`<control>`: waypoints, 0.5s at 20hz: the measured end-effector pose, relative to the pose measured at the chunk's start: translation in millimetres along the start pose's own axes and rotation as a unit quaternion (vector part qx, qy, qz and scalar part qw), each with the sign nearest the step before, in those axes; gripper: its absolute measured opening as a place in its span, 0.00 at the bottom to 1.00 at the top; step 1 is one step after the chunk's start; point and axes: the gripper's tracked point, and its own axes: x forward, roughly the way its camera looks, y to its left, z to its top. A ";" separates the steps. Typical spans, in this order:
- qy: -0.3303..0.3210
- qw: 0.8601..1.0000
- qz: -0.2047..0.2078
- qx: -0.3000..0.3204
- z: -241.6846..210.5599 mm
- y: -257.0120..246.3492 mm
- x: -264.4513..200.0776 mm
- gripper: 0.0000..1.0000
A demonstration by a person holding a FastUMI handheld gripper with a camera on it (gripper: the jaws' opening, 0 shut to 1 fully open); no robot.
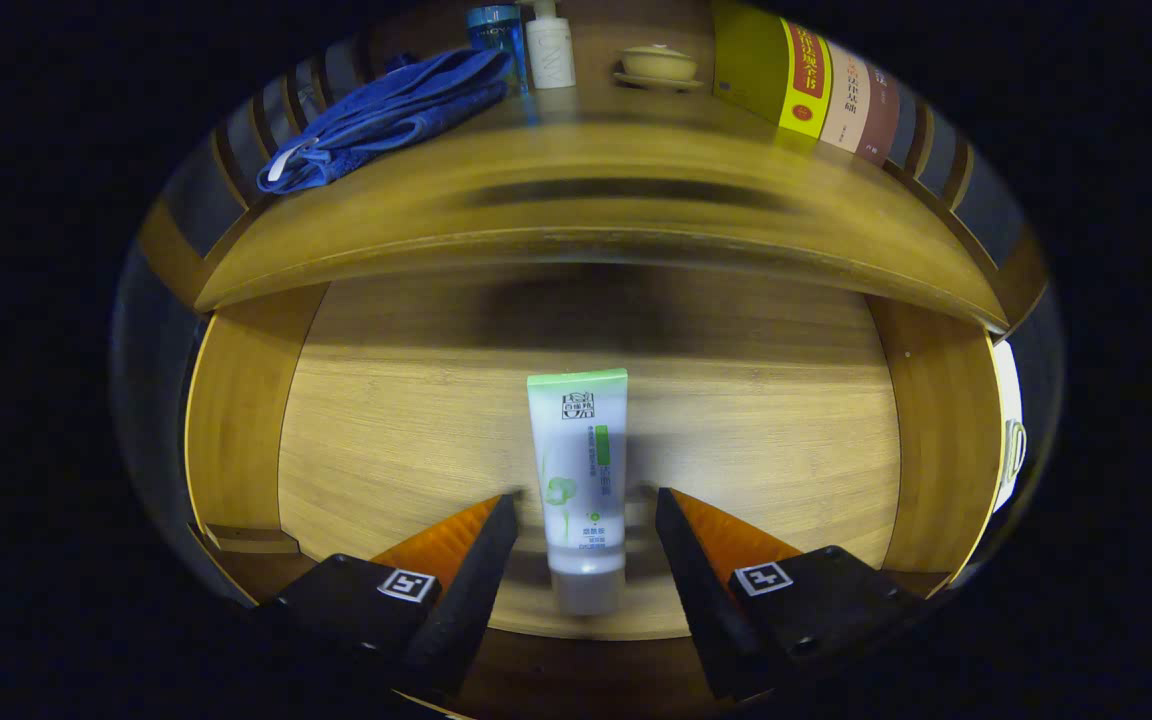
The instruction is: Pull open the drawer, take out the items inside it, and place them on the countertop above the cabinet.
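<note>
Drawer [386, 420] pulled open; tube [579, 480] lying flat inside, cap toward claw [586, 500]. Claw spread wide, fingers flanking tube, not touching. Worktop [596, 215] beyond tube: blue towel [386, 115], bottles, books.

1. The scene is dim overall, and warm yellowish light falls on the wooden drawer floor [416, 420], brightest across its middle.
2. A broad dark shadow lies along the back of the drawer, under the overhanging wooden countertop [596, 215].
3. The countertop's front edge is smeared with horizontal streaks of blur.
4. The white plastic tube with green cap end [581, 480] is fairly sharp, with a soft shadow beside it.
5. Fisheye distortion bends the countertop edge and drawer sides into arcs.
6. The crumpled blue cloth [386, 115] and the row of upright books [816, 90] look soft and darker.
7. The gripper [586, 500] stands open around the tube, its fingers mostly in shade.
</note>
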 end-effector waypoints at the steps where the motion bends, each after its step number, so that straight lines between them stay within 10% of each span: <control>1: 0.006 1.000 -0.001 -0.001 -1.3 -0.6 0.1 0.85; 10: 0.021 1.000 -0.004 -0.008 2.2 7.8 7.4 0.57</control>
